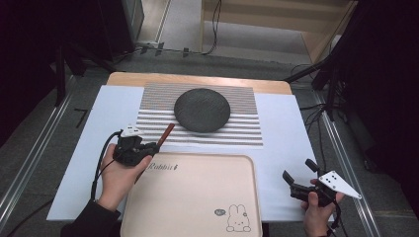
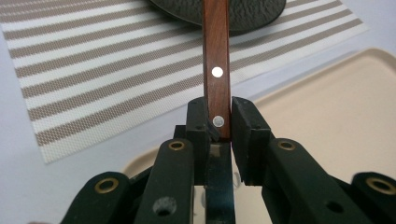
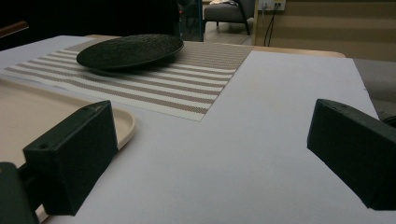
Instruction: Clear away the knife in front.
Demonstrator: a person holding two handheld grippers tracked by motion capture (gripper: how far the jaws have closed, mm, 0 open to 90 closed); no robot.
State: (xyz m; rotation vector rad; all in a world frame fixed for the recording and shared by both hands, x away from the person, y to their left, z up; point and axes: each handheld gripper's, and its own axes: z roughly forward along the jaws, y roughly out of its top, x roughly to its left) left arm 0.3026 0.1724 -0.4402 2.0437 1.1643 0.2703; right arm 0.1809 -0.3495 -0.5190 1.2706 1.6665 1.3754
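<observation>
wooden-handled utensil (image 2: 216, 70), likely a table knife judging by its two rivets, sat clamped between the jaws of the left gripper (image 1: 153, 147) at the near left of the table, its brown handle pointing forward and right over the striped placemat (image 1: 148, 106) toward the dark round plate (image 1: 202, 109). in the left gripper view the handle ran straight up from the closed jaws, its far end reaching the plate's rim; whether it touched the plate could not be told. the working end of the utensil was hidden behind the gripper, so its type stayed a guess.

just right of that hand lay the beige tray (image 1: 197, 207), printed with a small rabbit and the word "rabbit", its surface bare. the gripper hung just over the tray's far left corner, at the edge of the placemat.

farther right, the right gripper (image 1: 299, 175) rested near the table's right edge over the white table cover (image 1: 286, 143), well apart from plate and tray. its jaws stood wide apart with nothing between them, as the right gripper view made plain.

as a reading of the scene, the job looked like setting a place: plate on the mat, utensil lifted off the tray and on its way to a spot beside the plate. the pick-up appeared done; lowering and letting go of the utensil were left, and the right gripper had no part yet.
</observation>
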